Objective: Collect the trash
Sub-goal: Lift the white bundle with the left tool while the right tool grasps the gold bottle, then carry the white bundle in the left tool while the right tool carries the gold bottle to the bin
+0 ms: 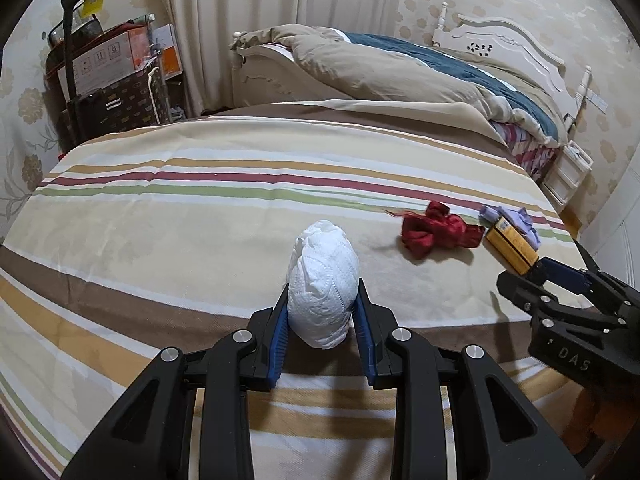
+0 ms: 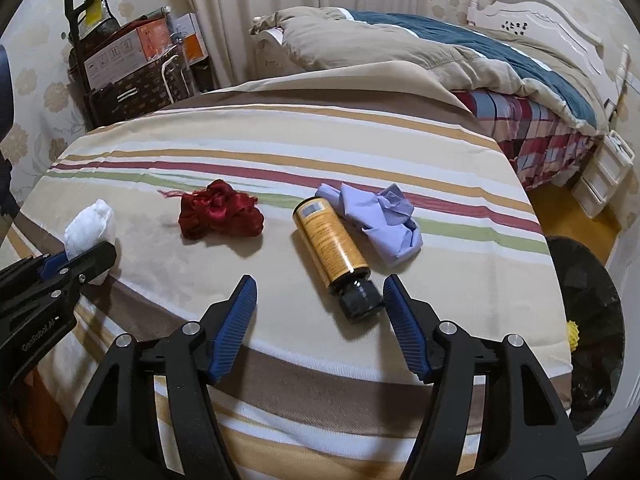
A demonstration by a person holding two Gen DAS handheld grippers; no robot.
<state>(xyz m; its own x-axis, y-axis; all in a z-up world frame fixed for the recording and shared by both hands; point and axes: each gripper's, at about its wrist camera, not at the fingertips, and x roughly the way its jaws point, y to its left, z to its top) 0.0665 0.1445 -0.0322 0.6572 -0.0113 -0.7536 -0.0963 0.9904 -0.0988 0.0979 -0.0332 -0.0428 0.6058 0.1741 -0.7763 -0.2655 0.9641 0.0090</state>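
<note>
Our right gripper (image 2: 320,304) hangs with jaws apart — the yellow bottle (image 2: 330,248) lies just ahead, cap (image 2: 360,300) toward us beside the right pad, long axis slanting away-left. Our left gripper (image 1: 322,312) is clamped on the white tissue wad (image 1: 322,284).

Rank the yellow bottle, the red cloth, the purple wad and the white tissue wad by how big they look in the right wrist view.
1. yellow bottle, nearest the camera, so unsure
2. purple wad and red cloth, too alike to separate
3. white tissue wad, partly hidden by the left gripper
</note>
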